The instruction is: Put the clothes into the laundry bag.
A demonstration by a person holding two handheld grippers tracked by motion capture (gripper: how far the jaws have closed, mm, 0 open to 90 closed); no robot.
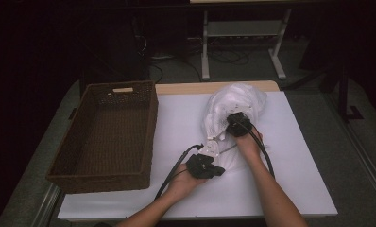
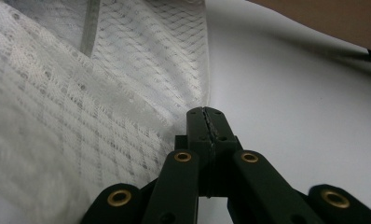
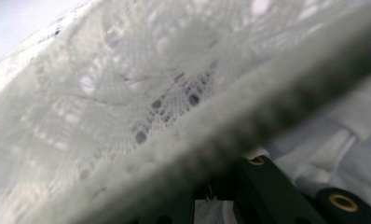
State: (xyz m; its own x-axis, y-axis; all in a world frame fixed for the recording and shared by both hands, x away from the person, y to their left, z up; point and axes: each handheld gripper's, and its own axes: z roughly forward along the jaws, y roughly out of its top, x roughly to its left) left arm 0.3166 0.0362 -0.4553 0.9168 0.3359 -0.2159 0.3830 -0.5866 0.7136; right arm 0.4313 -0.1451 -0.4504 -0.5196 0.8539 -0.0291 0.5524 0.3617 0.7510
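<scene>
**High view: white lace garment held by both claws on the worktop**

A crumpled white lace and mesh garment (image 1: 233, 111) is seen lying on the white worktop (image 1: 290, 156), to the right of an empty dark brown woven rectangular basket (image 1: 108, 137) that stands at the worktop's left side. The left claw (image 1: 209, 165) is held at the garment's near edge, and in the left gripper view its jaws are seen fully closed, with the mesh fabric (image 2: 104, 93) lying just beside and against them; whether a fold is pinched between the jaws cannot be told. The right claw (image 1: 236, 125) is placed on top of the garment, near its middle. In the right gripper view the lace (image 3: 141, 107) is draped close over the lens and a blurred band of cloth is laid across the jaws, which are closed on the fabric. Both forearms are brought in from the near edge, and black cables are trailed from each gripper
</scene>
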